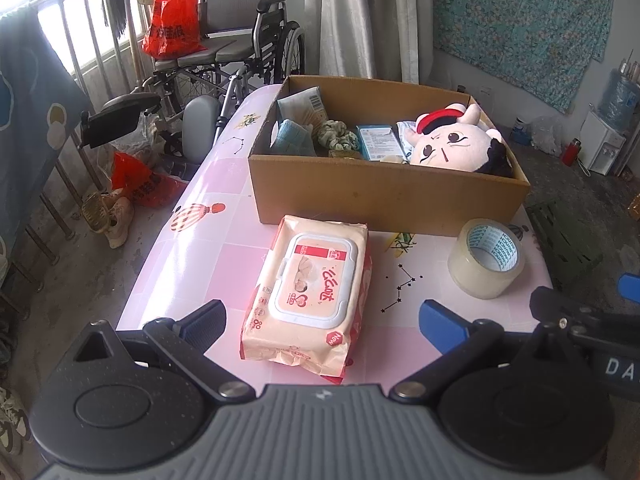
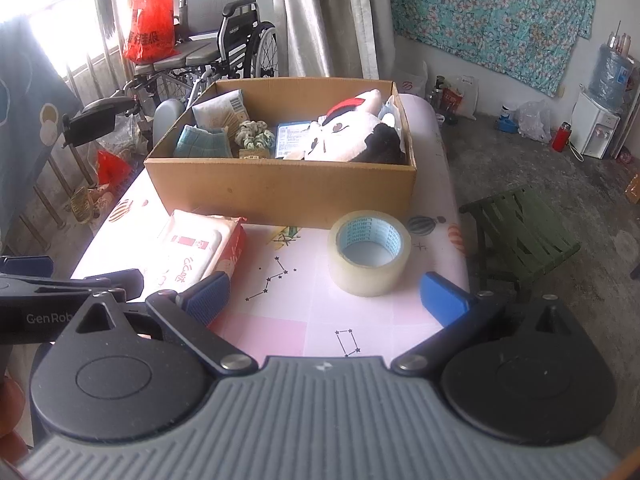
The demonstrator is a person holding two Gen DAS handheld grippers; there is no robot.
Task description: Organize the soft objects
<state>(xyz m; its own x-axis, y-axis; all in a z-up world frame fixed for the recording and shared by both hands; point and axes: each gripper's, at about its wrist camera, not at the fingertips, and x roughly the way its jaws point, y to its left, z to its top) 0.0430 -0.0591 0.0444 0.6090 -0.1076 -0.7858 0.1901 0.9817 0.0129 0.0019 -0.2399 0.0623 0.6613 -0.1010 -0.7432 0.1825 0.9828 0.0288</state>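
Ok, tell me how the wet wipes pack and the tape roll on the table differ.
The wet wipes pack is a flat, oblong, soft pouch, peach and red with a white flip lid; the tape roll is a round, rigid, clear ring with a blue-printed core. The pack lies in front of the left gripper, the roll in front of the right gripper. Both rest on the pink table, outside the cardboard box.
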